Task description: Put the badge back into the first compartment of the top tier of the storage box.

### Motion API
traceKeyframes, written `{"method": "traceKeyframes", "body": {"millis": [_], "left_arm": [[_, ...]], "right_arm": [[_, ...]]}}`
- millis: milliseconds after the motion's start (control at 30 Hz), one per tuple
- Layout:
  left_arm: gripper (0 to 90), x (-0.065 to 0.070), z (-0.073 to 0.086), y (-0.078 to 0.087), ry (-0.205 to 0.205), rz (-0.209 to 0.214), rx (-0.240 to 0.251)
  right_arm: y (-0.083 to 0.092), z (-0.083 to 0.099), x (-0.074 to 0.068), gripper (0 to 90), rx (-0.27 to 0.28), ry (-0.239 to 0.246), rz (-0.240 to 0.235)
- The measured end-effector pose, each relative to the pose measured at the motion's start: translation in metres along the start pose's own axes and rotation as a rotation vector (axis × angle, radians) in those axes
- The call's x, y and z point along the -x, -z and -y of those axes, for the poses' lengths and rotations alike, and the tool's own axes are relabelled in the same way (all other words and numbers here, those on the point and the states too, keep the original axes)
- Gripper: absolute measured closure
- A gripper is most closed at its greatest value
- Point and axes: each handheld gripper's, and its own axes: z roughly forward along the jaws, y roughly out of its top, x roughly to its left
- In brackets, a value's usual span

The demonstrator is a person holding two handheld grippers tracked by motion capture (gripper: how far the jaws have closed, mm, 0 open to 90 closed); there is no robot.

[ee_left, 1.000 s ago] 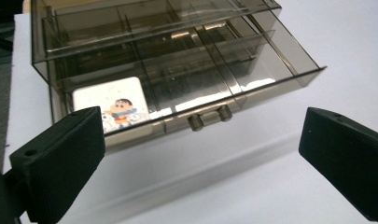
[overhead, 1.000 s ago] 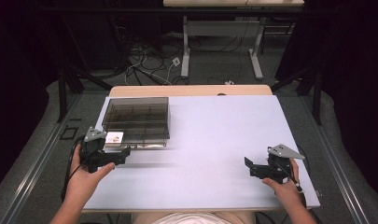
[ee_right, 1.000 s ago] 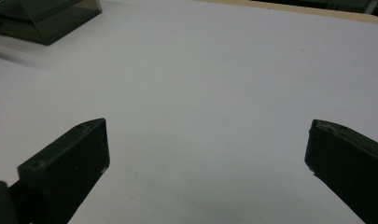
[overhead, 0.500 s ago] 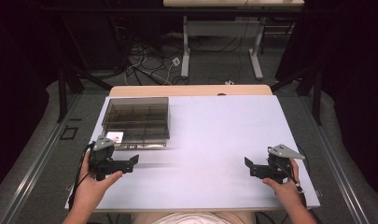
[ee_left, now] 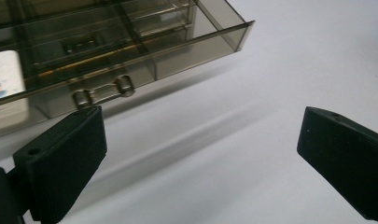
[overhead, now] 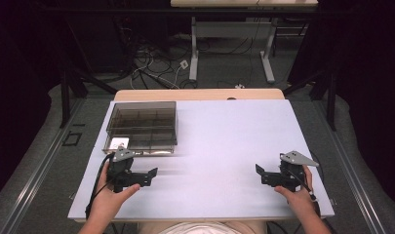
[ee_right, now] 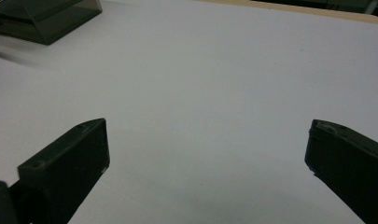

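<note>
one box (overhead: 142, 126), two claws, one table (overhead: 224, 141)

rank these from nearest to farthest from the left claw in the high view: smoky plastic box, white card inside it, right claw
From the left claw:
1. White card, just beyond it in the box's near-left compartment.
2. Smoky plastic box, spreading back over the table's far left.
3. Right claw, far across at the near right.

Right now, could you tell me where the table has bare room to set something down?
The table is bare from the smoky plastic box across to its right edge, and between the two claws. Only the far left corner, holding the box, is crowded.
</note>
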Motion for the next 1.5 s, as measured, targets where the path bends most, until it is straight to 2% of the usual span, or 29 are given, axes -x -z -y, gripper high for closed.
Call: {"method": "traceKeyframes", "body": {"millis": [33, 233, 567, 600, 700, 767, 800, 933, 1033, 1067, 1233, 1267, 1500], "left_arm": [[1.7, 0.001, 0.0, -0.001, -0.017, 0.002, -0.008], [1.9, 0.009, 0.0, -0.012, -0.012, 0.022, -0.011], [2.4, 0.017, 0.0, -0.027, -0.049, 0.061, -0.037], [2.4, 0.018, 0.001, -0.029, -0.048, 0.051, -0.024], [2.4, 0.018, 0.003, -0.033, -0.044, 0.061, -0.021], [2.4, 0.018, 0.003, -0.034, -0.046, 0.074, -0.036], [2.4, 0.018, 0.004, -0.035, -0.053, 0.064, -0.032], [2.4, 0.018, 0.007, -0.039, -0.056, 0.07, -0.041], [2.4, 0.018, 0.009, -0.042, -0.054, 0.067, -0.023], [2.4, 0.018, 0.009, -0.042, -0.053, 0.076, -0.038], [2.4, 0.017, 0.011, -0.045, -0.056, 0.076, -0.037], [2.4, 0.018, 0.012, -0.046, -0.057, 0.061, -0.026], [2.4, 0.018, 0.015, -0.05, -0.063, 0.054, -0.025]], "right_arm": [[0.0, 0.0, 0.0, 0.0, 0.0, 0.0, -0.001], [0.0, 0.0, 0.0, 0.0, 0.004, -0.004, -0.004], [0.0, 0.0, 0.0, 0.0, 0.006, 0.004, -0.005], [0.0, 0.0, 0.0, 0.0, 0.006, 0.005, -0.006], [0.0, 0.0, 0.0, 0.0, 0.005, 0.002, -0.006], [0.0, 0.0, 0.001, 0.0, 0.003, 0.006, -0.011], [0.0, 0.0, 0.001, 0.0, 0.003, 0.007, -0.01], [0.0, 0.0, 0.001, 0.0, 0.003, 0.007, -0.011], [0.0, 0.0, 0.0, 0.0, 0.006, 0.006, -0.007], [0.0, 0.0, 0.0, 0.0, 0.006, 0.006, -0.007], [0.001, 0.0, 0.0, 0.0, -0.004, 0.009, -0.01], [0.0, 0.0, 0.0, 0.0, -0.001, 0.011, -0.006], [0.001, 0.0, 0.0, 0.0, -0.005, 0.012, -0.013]]}}
